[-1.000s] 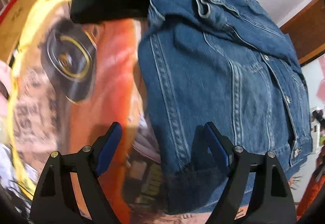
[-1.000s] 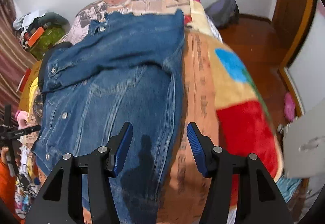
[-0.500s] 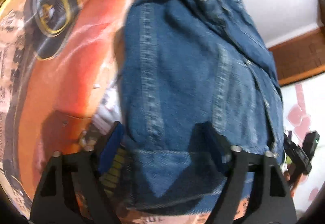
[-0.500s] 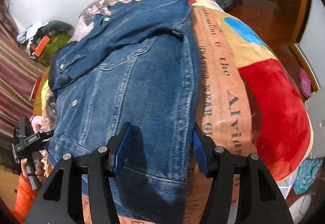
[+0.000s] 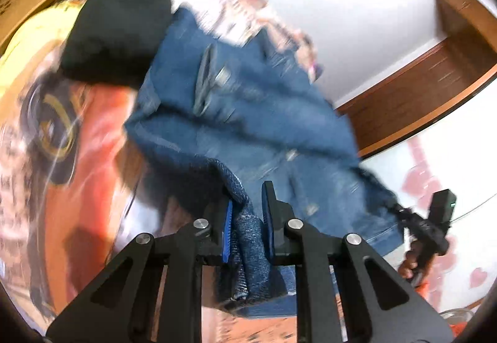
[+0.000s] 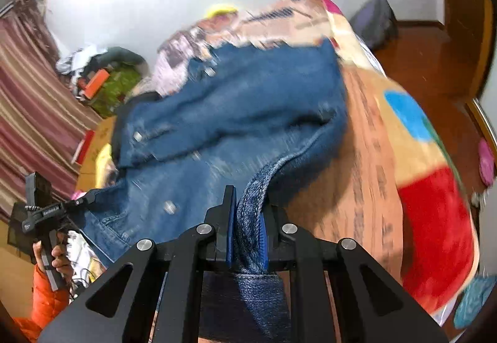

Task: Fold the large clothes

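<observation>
- On the patterned bed cover lies the denim jacket, front up, its near hem lifted off the cover at both corners — the rest of it rests flat toward the far wall.
- Left gripper: its jaws have just been closing and now pinch a bunched fold of the hem between the blue pads; the gap is narrow, filled with cloth.
- Right gripper: its jaws have likewise just been closing, and a thick seam of the hem is clamped between them.
- Progress, as I judge it: the sleeves look already tucked in, since the jacket shows as one compact rectangle with a band folded across the chest. The bottom-to-top fold is only beginning — the hem is grasped and raised but not yet carried over.
- Left to do: bring the hem up to the collar, lay it down and smooth it.
- Look of the jacket: mid-blue, faded along the seams, metal buttons down the placket; stiff, heavy cloth that holds a rounded ridge where it is pinched. Blur hides finer detail.
- Beside its far left corner sits a black folded garment, touching the denim.
</observation>
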Motion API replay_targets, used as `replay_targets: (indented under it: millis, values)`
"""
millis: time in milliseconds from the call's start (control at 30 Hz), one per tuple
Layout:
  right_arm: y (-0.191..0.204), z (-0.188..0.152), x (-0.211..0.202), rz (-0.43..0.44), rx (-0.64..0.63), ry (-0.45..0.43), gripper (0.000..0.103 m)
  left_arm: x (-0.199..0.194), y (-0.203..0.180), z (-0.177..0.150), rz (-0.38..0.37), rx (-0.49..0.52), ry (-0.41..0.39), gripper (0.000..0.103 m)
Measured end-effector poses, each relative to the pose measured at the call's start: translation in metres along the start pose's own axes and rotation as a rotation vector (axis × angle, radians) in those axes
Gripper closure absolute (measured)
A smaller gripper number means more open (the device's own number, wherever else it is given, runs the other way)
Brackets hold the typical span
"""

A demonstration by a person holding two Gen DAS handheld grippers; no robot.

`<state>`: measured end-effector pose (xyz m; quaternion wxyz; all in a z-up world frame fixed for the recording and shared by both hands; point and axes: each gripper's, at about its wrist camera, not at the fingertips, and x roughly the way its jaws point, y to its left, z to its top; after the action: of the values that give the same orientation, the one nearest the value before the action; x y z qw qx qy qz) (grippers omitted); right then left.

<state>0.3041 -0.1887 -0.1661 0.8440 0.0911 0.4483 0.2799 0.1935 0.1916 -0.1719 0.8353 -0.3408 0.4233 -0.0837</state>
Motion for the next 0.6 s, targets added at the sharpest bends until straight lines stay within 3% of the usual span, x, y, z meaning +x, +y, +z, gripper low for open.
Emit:
replay_targets:
  millis: [200,333,467,600]
  values:
    - [0.021,0.058,-0.008,-0.011,-0.085,-0.140,0.092,-0.030,-0.037,0.065,0.048,0.151,-0.161,0.088]
    - [0.013,0.094,-0.001,-0.026,-0.068,-0.209,0.092,-0.019,-0.057,0.103,0.134,0.224,-0.246,0.089]
    - [-0.008,0.118,0.019,-0.035,-0.008,-0.217,0.092,0.004,-0.055,0.132,0.217,0.255,-0.277,0.088]
    - [-0.033,0.134,0.049,-0.075,0.041,-0.181,0.092,0.041,-0.033,0.156,0.286,0.228,-0.251,0.088]
